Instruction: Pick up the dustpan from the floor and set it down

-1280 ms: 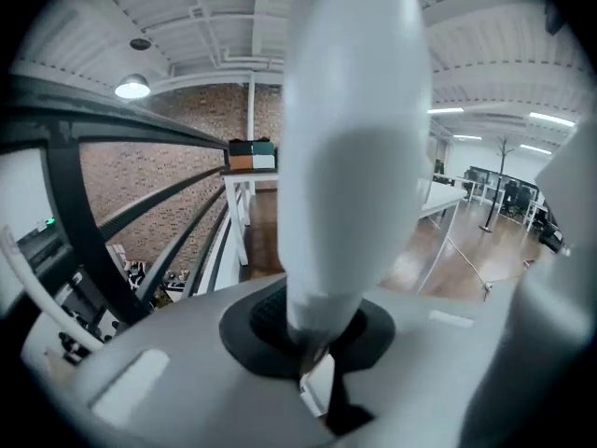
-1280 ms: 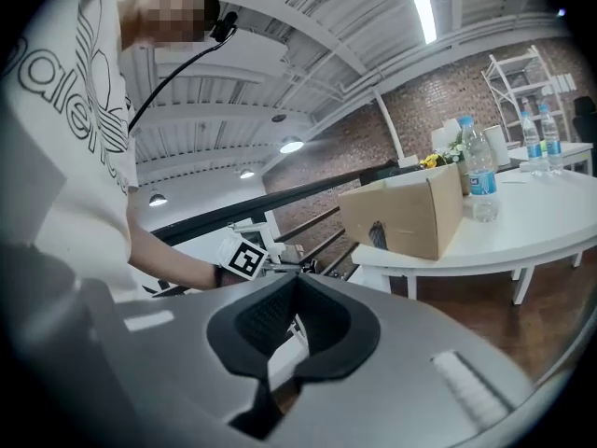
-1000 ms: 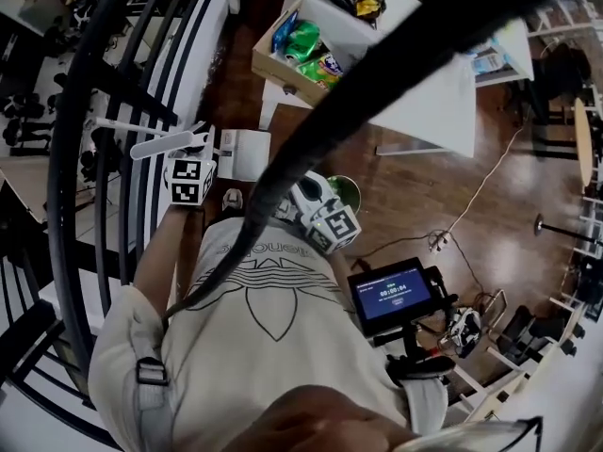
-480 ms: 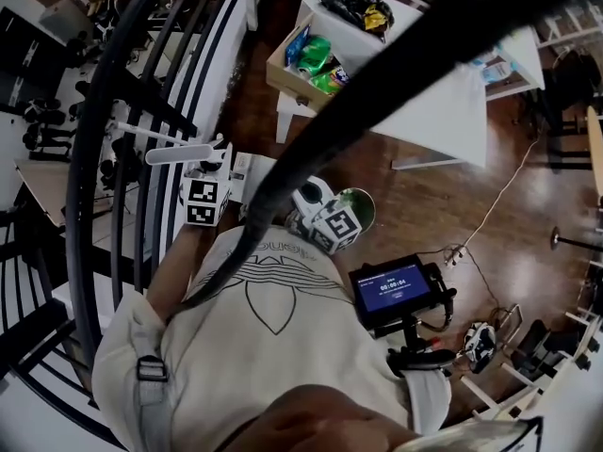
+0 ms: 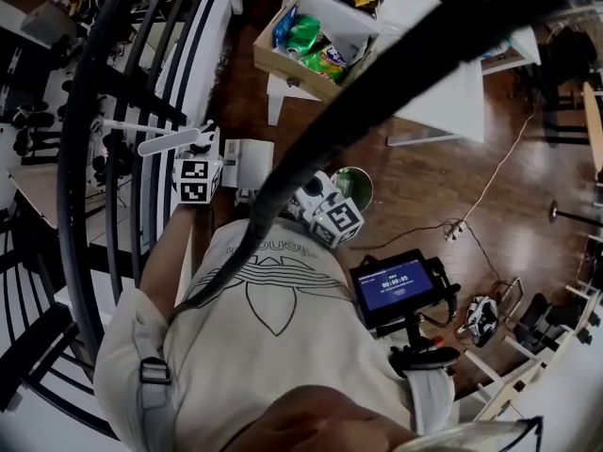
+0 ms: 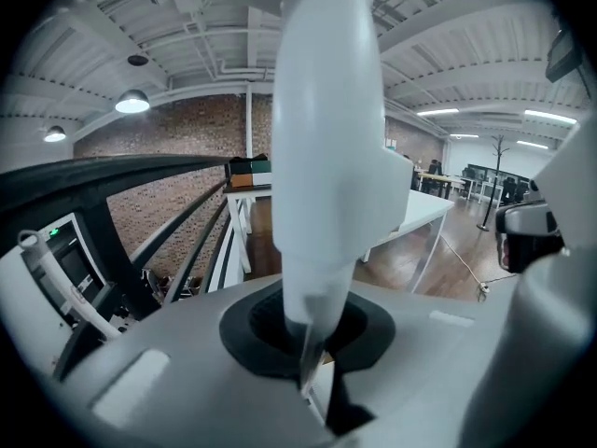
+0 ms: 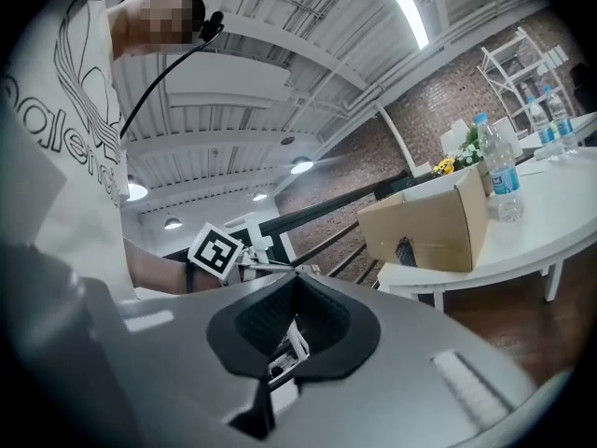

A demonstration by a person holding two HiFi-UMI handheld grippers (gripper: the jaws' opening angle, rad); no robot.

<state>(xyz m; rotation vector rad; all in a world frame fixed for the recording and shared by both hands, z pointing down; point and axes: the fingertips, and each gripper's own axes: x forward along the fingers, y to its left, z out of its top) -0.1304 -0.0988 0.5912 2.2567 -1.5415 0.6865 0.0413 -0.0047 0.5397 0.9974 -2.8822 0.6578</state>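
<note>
The dustpan [image 6: 326, 157] is off the floor in the left tongs [image 6: 312, 381], which are clenched on its handle, a smooth, white, rounded plastic shaft that thickens as it rises from the black pads. From the head view that white handle [image 5: 174, 141] sticks out to the left over the curved black railing [image 5: 113, 111]. The right tongs [image 7: 280, 362] are clenched with only a thin slit between the ribbed black pads, just right of the left pair. Far right, a brown cardboard box [image 7: 434, 227] and clear bottles [image 7: 499, 171] stand on a white bench [image 7: 522, 250] above a glossy wooden floor [image 5: 424, 186].
</note>
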